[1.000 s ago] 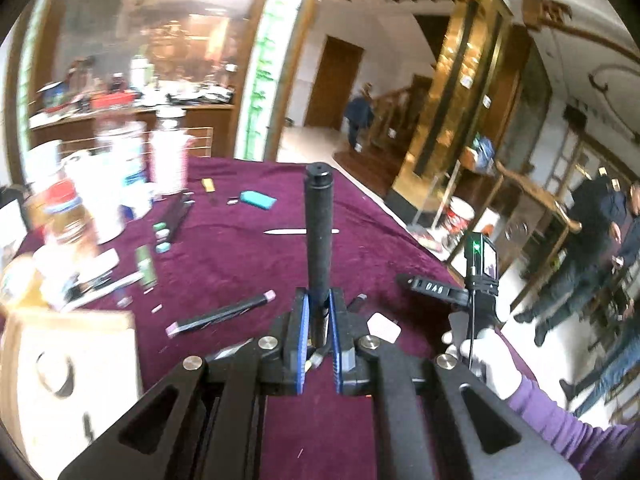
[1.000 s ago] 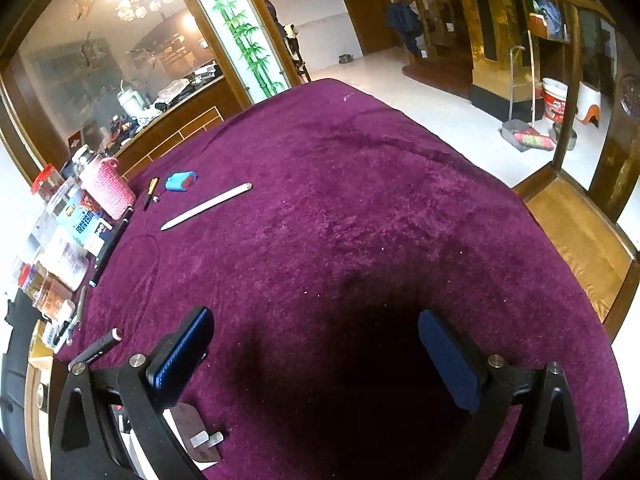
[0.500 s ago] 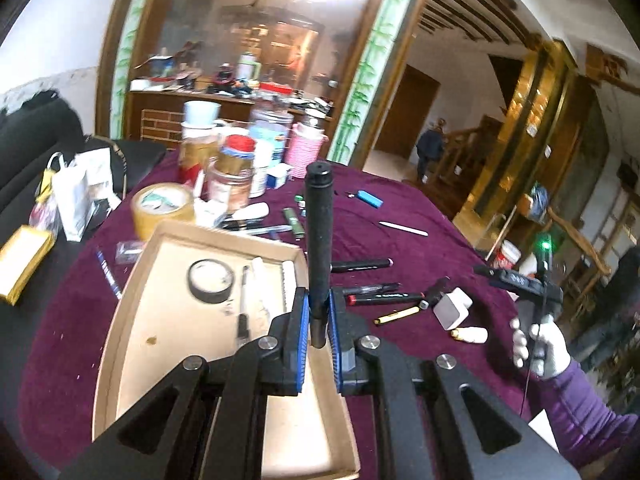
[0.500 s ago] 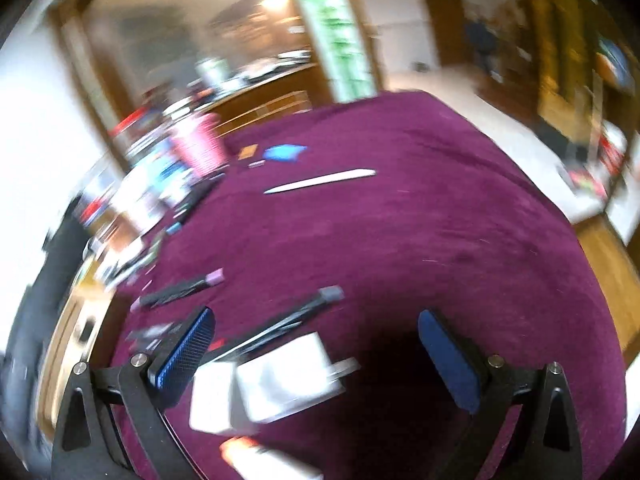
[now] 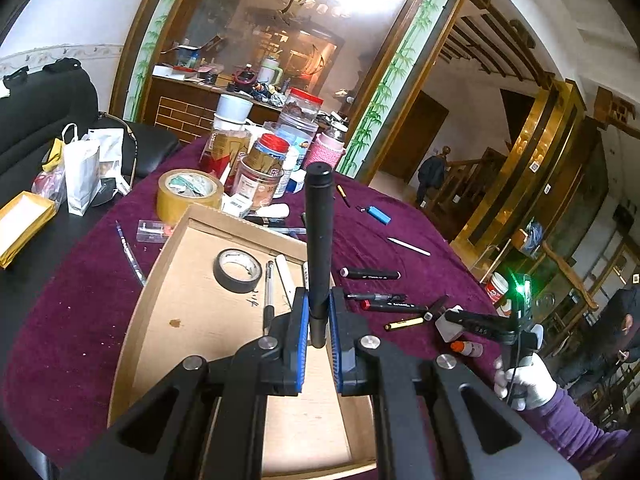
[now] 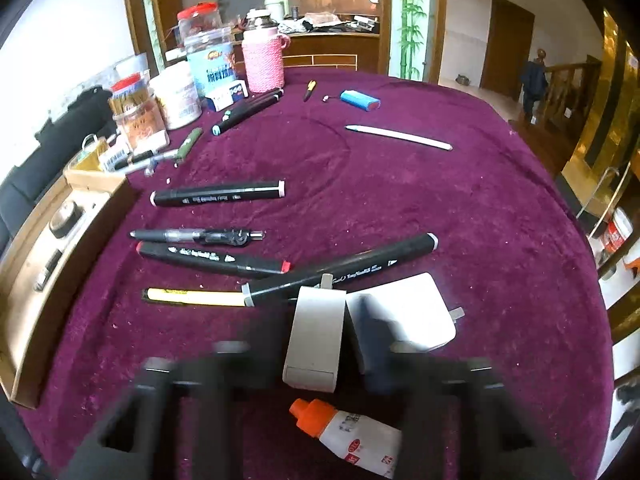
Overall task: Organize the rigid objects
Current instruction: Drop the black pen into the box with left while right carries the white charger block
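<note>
My left gripper [image 5: 319,332] is shut on a black marker [image 5: 319,240] that stands upright between the blue pads, held above the cardboard tray [image 5: 168,320]. The tray holds a roll of black tape [image 5: 237,271] and pens. My right gripper [image 6: 316,364] is motion-blurred; its jaws straddle a grey charger [image 6: 316,332] beside a white charger [image 6: 416,312]. Whether they grip it I cannot tell. Black markers [image 6: 218,194], a yellow pen [image 6: 196,297] and a small glue tube [image 6: 352,434] lie on the purple cloth.
Jars and a pink-sleeved bottle [image 6: 262,60] crowd the far left of the table. A roll of brown tape [image 5: 190,194] sits beyond the tray. A blue lighter [image 6: 360,100] and a white stick [image 6: 400,137] lie farther out. The tray's edge also shows in the right wrist view [image 6: 24,248].
My left gripper has swung left with the marker, from over the cloth to over the tray. My right gripper has swung toward the pens and chargers, and its jaws have narrowed around the grey charger.
</note>
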Motion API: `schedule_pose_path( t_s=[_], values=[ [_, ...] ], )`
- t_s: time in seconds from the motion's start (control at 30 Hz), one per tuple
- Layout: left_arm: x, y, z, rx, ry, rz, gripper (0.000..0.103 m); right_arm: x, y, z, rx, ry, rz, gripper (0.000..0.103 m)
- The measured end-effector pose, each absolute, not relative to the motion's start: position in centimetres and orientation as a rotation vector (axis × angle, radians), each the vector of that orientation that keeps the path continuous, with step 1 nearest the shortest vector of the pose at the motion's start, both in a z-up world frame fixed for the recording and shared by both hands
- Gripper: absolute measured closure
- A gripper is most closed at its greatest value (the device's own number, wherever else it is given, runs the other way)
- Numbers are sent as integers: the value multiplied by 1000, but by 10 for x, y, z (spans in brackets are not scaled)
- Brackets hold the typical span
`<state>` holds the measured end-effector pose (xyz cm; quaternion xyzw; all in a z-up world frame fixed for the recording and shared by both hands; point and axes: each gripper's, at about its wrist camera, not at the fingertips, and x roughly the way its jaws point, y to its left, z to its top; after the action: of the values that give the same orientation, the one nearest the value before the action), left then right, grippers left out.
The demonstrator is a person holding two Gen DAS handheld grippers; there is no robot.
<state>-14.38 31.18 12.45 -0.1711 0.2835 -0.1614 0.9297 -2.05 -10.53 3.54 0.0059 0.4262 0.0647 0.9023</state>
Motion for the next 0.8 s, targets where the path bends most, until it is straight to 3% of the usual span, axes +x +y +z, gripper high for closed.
schedule_pose_path(
  t_s=[0.33,0.8],
  values=[
    [-117,339,114,-334,683,-258,93,-37,-101,69,147,826,228,79],
    [-17,346,78,-315,1011,-193,93,-42,13,101,194,833,586,78]
  ],
)
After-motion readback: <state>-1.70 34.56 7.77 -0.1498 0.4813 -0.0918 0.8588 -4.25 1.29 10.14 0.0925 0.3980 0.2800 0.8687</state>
